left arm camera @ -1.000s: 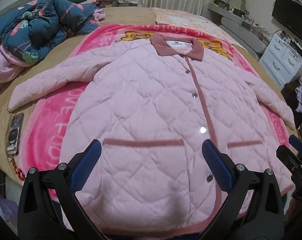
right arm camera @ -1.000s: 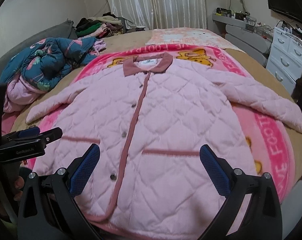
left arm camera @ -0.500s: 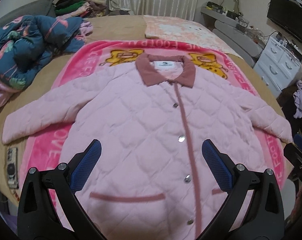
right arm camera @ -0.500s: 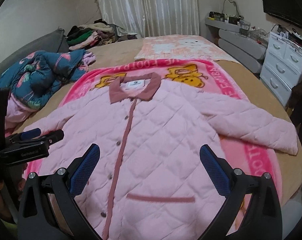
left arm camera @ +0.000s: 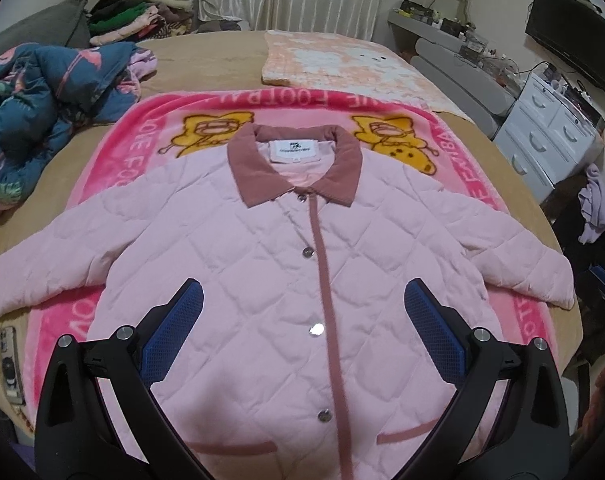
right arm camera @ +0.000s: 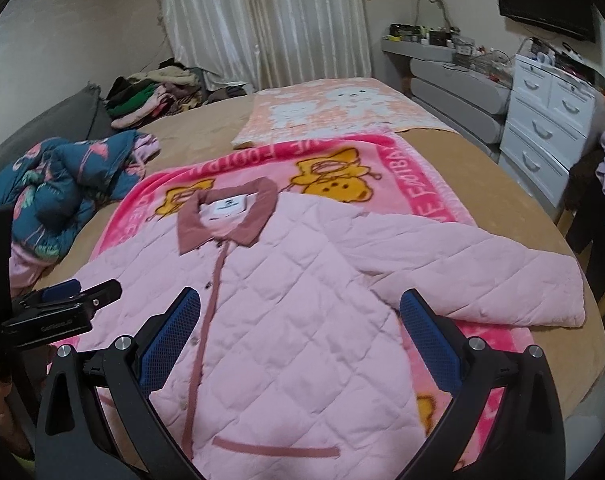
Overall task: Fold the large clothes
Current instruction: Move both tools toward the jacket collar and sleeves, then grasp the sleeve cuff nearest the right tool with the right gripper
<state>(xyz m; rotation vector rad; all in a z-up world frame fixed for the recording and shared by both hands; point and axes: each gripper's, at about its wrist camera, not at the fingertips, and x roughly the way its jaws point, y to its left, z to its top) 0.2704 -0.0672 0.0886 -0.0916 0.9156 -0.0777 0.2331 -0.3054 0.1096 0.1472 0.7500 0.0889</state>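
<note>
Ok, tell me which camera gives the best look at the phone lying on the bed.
The left wrist view: the phone lies at its left edge, on the tan bedspread beside the pink blanket. The right wrist view does not show it; the left gripper stands in front of that side.

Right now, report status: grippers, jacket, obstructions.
Left gripper open, right gripper open, both empty. Pink quilted jacket flat, buttoned, sleeves spread, unfolded. Phone by left cuff.
</note>
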